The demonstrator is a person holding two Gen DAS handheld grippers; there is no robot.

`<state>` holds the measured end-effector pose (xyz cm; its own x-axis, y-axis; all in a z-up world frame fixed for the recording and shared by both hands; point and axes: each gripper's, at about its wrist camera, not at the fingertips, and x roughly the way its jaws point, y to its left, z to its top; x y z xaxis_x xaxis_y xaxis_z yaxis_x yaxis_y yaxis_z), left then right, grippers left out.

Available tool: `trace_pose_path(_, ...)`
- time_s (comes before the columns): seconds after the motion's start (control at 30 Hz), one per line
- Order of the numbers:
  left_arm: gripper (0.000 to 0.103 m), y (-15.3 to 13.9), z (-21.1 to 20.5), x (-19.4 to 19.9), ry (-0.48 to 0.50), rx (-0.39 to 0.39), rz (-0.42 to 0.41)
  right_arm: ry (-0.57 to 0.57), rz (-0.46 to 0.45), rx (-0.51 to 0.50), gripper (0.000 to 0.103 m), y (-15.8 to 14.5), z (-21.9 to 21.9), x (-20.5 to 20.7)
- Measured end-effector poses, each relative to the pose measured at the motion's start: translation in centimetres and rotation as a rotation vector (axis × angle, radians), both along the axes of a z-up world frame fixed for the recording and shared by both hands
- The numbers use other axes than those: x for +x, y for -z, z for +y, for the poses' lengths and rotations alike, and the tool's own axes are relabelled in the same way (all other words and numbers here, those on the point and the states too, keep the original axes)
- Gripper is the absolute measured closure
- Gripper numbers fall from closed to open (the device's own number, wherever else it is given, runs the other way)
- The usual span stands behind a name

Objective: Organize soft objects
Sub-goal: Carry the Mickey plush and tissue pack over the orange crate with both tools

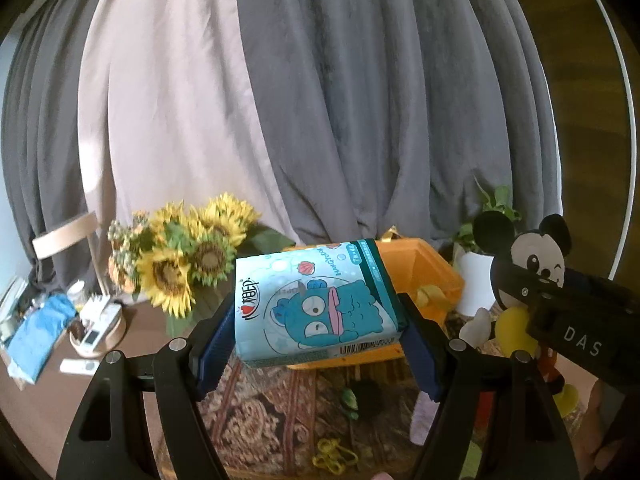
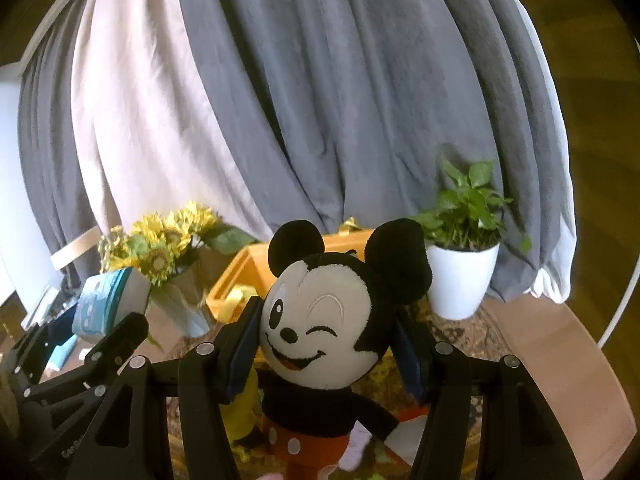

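Observation:
My left gripper [image 1: 316, 344] is shut on a light blue tissue pack [image 1: 316, 304] with a blue cartoon figure, held up in front of the orange bin [image 1: 436, 276]. The pack also shows in the right wrist view [image 2: 108, 304] at the left. My right gripper [image 2: 324, 344] is shut on the head of a Mickey Mouse plush [image 2: 320, 320], held upright above the patterned rug, in front of the orange bin [image 2: 236, 284]. The plush also shows at the right of the left wrist view [image 1: 536, 264], behind the right gripper's body.
A sunflower bouquet [image 1: 184, 256] stands left of the bin, a white potted plant [image 2: 464, 276] right of it. Small items lie on the patterned rug [image 1: 280, 412]: a yellow clip chain [image 1: 332, 456], a pale sock [image 1: 424, 420], a green-and-black toy [image 1: 356, 400]. Clutter [image 1: 60, 320] sits far left. Grey curtains [image 1: 360, 100] hang behind.

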<state>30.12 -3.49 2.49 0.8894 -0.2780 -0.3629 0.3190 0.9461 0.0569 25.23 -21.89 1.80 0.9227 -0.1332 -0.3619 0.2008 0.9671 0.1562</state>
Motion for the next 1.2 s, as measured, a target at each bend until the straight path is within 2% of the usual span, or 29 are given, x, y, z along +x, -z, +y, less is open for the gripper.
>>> trace_pose_path(0.43,0.028,-2.3,-0.9,3.8,0.011,-0.005,-0.047,-0.02,-0.056,-0.045,0.042,-3.0,-0.6,4.6)
trace_pose_path(0.8,0.028,-3.1,-3.7,8.8,0.002,0.035,-0.072,-0.067,-0.081,-0.091,0.042,-5.0,-2.5,10.0)
trace_pose_path(0.97,0.028,-2.9,-5.0,11.8,-0.011,0.057,-0.07,-0.117,-0.063,-0.111,0.042,-5.0,-3.4,14.1)
trace_pose_path(1.2,0.028,-1.5,-6.8,16.7,-0.021,0.097,-0.023,-0.186,-0.003,-0.142,0.042,-3.8,-4.6,20.7)
